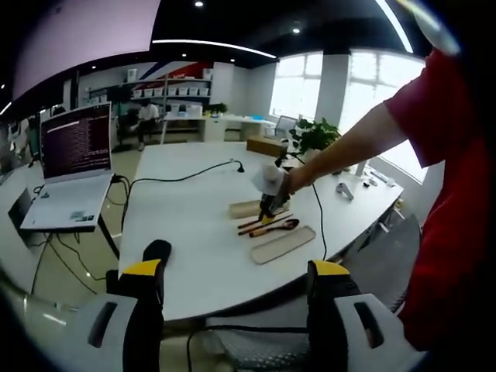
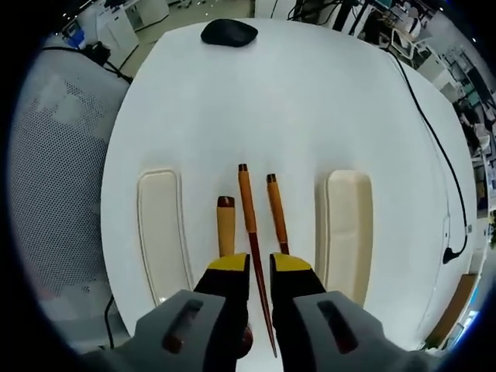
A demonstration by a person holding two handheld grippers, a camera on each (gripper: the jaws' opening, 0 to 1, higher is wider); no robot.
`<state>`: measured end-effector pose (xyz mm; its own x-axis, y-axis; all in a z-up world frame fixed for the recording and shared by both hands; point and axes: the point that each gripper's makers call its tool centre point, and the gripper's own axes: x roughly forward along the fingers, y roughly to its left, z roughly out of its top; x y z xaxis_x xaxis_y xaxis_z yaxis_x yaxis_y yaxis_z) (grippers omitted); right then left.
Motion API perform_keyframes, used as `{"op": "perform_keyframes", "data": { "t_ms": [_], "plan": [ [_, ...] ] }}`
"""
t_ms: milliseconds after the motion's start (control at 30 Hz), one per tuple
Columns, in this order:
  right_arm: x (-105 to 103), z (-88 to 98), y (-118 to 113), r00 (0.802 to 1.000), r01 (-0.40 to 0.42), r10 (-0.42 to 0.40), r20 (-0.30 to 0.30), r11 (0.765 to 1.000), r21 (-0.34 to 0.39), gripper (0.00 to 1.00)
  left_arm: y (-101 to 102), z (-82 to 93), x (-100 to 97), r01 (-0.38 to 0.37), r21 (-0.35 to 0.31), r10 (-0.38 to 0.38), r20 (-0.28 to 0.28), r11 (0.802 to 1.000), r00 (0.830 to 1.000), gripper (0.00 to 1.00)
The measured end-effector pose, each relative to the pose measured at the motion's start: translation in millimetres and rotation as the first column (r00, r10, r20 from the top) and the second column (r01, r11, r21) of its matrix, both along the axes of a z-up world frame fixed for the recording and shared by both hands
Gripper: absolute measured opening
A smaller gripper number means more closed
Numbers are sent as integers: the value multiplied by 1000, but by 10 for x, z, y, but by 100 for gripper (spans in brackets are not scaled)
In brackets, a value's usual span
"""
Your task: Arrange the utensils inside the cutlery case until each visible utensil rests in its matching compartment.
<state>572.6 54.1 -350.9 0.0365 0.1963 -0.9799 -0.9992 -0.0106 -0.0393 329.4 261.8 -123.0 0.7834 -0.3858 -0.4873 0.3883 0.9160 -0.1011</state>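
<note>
Right gripper view:
- spoon (image 2: 225,225): bowl end hidden behind own jaws, handle alone visible.
- right chopstick (image 2: 276,211): lower part hidden behind jaw.
- left chopstick (image 2: 249,225): passes between jaws; contact unclear.

Left gripper view:
- utensils beside case half (image 1: 282,243): too small to separate.
- right gripper (image 1: 271,203): jaw state unreadable.

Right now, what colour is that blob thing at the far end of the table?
Black. The computer mouse shows best in the right gripper view, on the white table.

Left view distant; right overhead, near table (image 2: 310,93).
</note>
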Motion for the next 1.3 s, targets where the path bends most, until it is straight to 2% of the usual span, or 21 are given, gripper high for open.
{"op": "perform_keyframes", "data": {
  "t_ms": [367, 500, 633, 867, 1300],
  "plan": [
    [-38, 22, 58, 1000, -25, 25, -5, 1000, 7, 7, -18, 33, -27, -5, -4, 5, 0, 1000, 1000, 78],
    [-32, -18, 78, 999, -34, 34, -6, 999, 3, 7, -7, 37, -32, -10, 0, 10, 3, 1000, 1000, 78],
    [-118, -24, 98, 999, -49, 49, -3, 999, -11, 7, 4, 24, -44, -12, 2, 12, -2, 1000, 1000, 78],
    [-90, -116, 77, 998, -55, 55, -11, 998, -34, 7, 36, 8, -60, -25, 0, 25, -8, 1000, 1000, 78],
    [-103, -140, 121, 996, -89, 88, -17, 995, -44, 6, 26, -31, -33, -26, -4, 26, -13, 1000, 1000, 78]
  ]
}}
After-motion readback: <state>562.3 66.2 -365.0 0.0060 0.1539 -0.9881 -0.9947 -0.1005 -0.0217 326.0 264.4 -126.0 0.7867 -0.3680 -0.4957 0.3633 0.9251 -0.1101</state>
